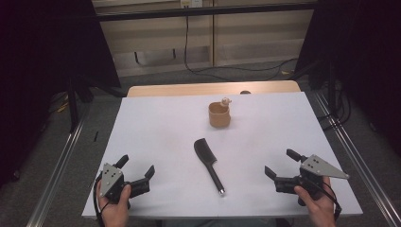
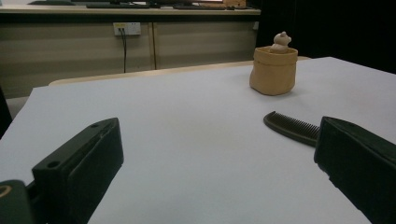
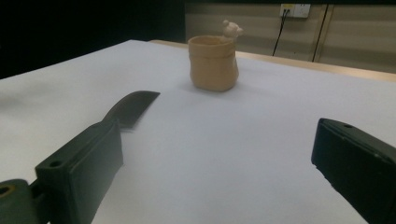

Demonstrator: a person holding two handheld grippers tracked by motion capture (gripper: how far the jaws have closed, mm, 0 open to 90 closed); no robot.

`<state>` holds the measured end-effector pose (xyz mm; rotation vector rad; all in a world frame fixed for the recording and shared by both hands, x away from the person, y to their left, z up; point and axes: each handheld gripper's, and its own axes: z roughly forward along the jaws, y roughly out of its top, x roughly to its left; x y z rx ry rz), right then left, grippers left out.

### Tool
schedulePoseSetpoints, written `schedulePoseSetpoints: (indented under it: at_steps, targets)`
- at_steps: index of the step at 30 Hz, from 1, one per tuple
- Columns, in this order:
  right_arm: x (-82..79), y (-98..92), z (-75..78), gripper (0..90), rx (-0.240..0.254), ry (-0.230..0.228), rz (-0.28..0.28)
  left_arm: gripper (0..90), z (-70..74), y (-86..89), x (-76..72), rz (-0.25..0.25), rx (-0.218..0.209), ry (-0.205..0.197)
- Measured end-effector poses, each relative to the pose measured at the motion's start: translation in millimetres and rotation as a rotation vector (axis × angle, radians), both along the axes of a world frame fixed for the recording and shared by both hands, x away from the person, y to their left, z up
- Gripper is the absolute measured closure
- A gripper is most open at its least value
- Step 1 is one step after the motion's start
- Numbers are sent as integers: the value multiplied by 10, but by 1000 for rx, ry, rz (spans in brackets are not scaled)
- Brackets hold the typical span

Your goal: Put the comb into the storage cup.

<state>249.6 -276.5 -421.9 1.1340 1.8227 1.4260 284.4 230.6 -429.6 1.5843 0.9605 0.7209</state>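
Note:
A black comb (image 1: 208, 163) lies flat in the middle of the white table, toothed head away from me, handle toward the front edge. Behind it stands a tan pot (image 1: 219, 114) with a small bear figure on its rim. My left gripper (image 1: 137, 167) rests near the front left corner, open and empty, the comb (image 2: 292, 127) and pot (image 2: 273, 70) ahead on its right. My right gripper (image 1: 281, 162) sits near the front right, open and empty, with the comb (image 3: 132, 107) on its left and the pot (image 3: 213, 63) ahead.
The white table top (image 1: 156, 127) ends at a wooden strip at the back. Metal rails run along both sides on the floor. Black stands and cables sit behind the table, before pale cabinets (image 1: 213, 33).

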Motion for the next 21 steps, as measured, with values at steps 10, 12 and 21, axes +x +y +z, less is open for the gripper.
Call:
schedulePoseSetpoints:
  at_steps: [10,12,21]
  targets:
    - [99,215,85,31,0,49,69,16,2,-14,12,-7,3,-5]
    - [102,227,82,32,0,51,71,16,2,-14,8,-8,-2,-5]
    - [165,343,68,33,-16,108,117,16,-1,-25,13,-11,1,-4]
